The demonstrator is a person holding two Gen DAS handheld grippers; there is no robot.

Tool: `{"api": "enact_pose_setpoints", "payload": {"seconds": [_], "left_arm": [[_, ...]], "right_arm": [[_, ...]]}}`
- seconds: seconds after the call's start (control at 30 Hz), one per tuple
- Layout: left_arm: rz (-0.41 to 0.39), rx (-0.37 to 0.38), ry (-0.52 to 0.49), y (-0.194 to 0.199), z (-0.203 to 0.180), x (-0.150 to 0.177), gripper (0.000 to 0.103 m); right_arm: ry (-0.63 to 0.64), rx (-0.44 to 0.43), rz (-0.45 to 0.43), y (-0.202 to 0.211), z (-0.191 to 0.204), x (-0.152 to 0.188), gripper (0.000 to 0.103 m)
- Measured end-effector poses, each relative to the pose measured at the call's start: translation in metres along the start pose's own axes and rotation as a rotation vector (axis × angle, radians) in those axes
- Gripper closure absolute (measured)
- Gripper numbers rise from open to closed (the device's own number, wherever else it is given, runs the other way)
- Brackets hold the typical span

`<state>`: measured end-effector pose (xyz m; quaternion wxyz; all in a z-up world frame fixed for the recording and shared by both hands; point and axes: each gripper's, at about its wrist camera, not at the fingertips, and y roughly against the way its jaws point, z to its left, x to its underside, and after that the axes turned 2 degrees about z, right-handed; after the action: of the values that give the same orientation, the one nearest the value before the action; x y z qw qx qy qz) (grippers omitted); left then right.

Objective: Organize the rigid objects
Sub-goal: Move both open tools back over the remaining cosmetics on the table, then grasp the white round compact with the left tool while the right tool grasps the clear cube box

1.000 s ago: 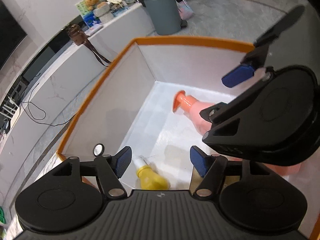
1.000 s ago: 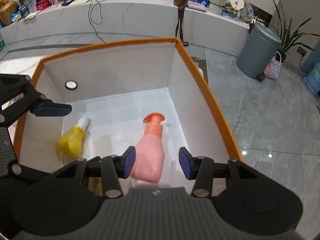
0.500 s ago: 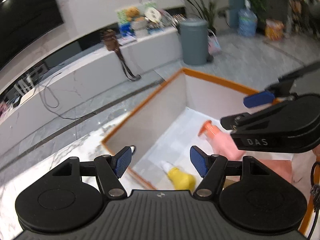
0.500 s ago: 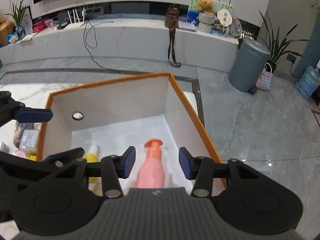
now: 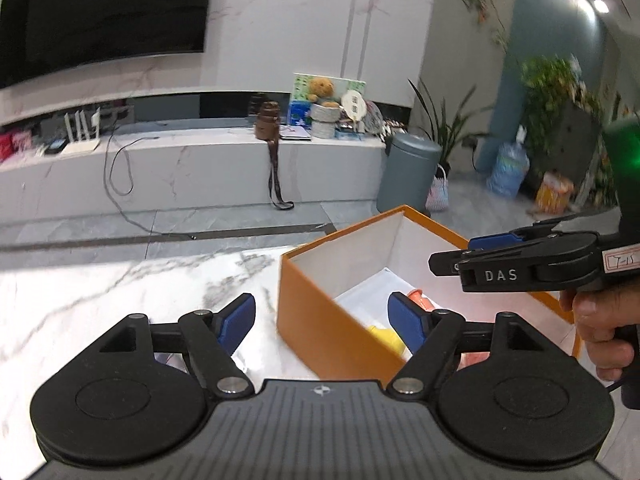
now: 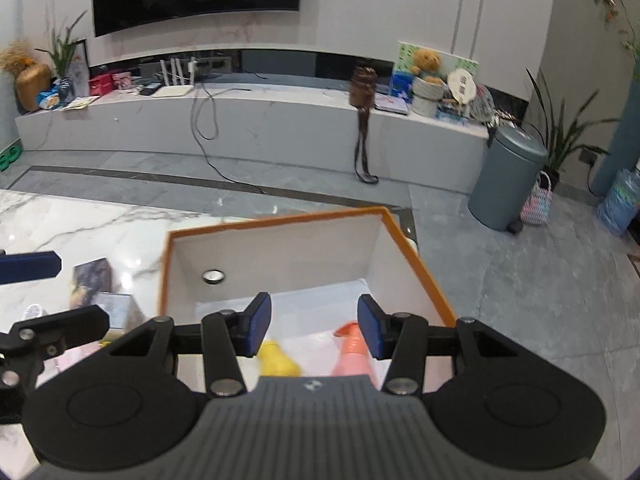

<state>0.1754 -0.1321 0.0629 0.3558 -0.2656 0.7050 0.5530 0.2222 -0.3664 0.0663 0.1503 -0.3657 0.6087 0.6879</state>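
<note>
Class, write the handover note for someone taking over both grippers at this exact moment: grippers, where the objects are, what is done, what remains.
Left gripper: jaws opening, nothing between them, over the marble table beside the orange box.
Right gripper: jaws apart a little, empty, above the box.
In the box: yellow bottle and pink bottle, both lying on the white floor.
Outside the box, on the table to its left: a few small items, too blurred to name.
Done: two bottles boxed.
Left: probably the remaining table items; the left gripper looks better placed for them.
</note>
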Motion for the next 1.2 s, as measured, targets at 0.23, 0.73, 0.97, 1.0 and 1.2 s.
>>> {"api": "enact_pose_setpoints", "payload": {"seconds": [0.23,0.73,0.97,1.0,1.2], "left_arm": [[-0.008,-0.008,0.064,0.016,0.029,0.023,0.013],[0.023,-0.044,0.056,0.034,0.081,0.102,0.013],[0.042,-0.025,0.069,0.037,0.09,0.125,0.013],[0.041,-0.021,0.066,0.037,0.09,0.127,0.013],[0.054,-0.003,0.056,0.031,0.085,0.138,0.013]], "right_arm": [[0.052,-0.047,-0.051,0.015,0.029,-0.001,0.054],[0.207,-0.132,-0.077,0.022,0.095,0.013,0.051],[0.277,-0.167,-0.057,0.018,0.13,0.023,0.049],[0.281,-0.17,-0.053,0.017,0.133,0.023,0.049],[0.311,-0.18,-0.027,0.012,0.145,0.029,0.049]]}}
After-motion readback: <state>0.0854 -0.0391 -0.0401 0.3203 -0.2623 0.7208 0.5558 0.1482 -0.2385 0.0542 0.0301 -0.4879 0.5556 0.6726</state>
